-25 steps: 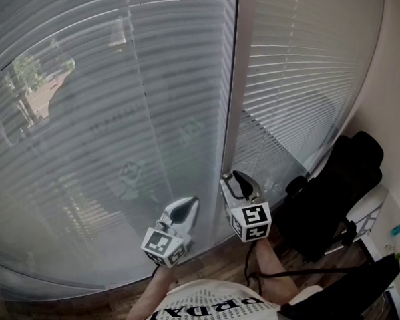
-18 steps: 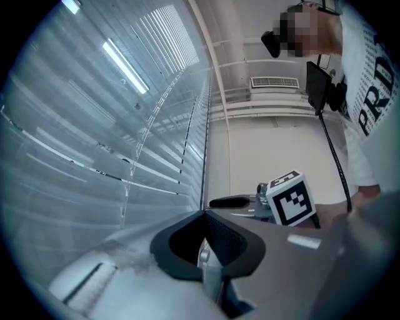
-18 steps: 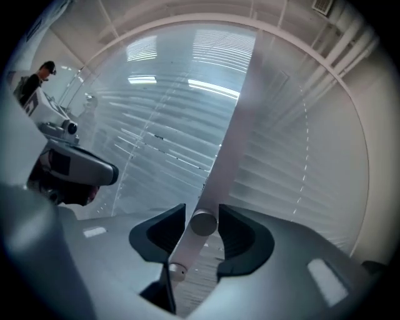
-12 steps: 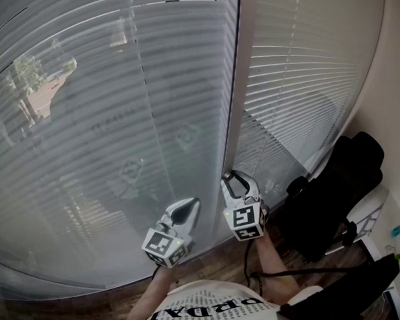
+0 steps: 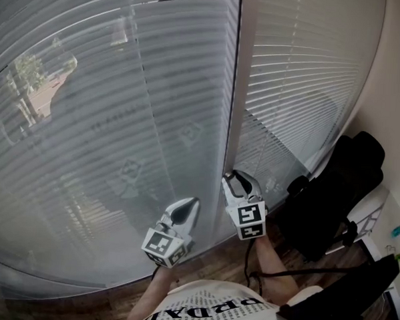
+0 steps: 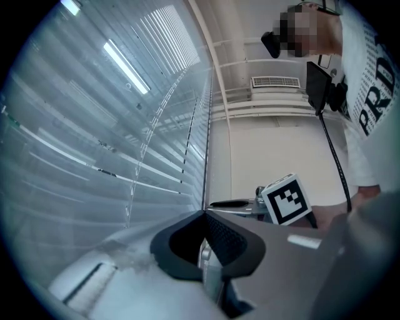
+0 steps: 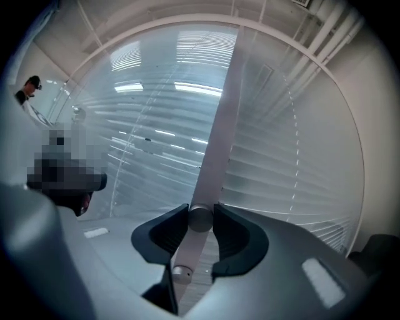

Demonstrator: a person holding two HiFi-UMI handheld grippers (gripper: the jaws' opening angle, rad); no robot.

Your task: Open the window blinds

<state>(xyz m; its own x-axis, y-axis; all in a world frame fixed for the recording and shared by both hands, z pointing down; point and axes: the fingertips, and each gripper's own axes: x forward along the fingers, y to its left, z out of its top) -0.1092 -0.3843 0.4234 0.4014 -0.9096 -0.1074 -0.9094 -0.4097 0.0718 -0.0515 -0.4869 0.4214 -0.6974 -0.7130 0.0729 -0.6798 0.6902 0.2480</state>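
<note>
Right tongs work at the mullion between the two blinds, which places the task at its gripping step. No opening is visible yet. The left blind and right blind both hang lowered over the glass with their slats laid nearly flat. Only a dim patch of the outside shows through the left one. Remaining work, as a judgement: secure the wand, then twist it to tilt the slats. If the blinds are to be raised instead, a cord must be found, and none can be made out.

State of the right tongs: the jaws have just been closing and now stand partly spread around the wand. This is a pale rod with a rounded end, hanging in front of the mullion. The pads appear to lie against both of its sides, so the grip reads as made, though its firmness cannot be judged.

State of the left tongs: the tips are pressed together with nothing between them. This pair points at the left blind, just beside the right tongs. No contact with the slats is visible.
</note>
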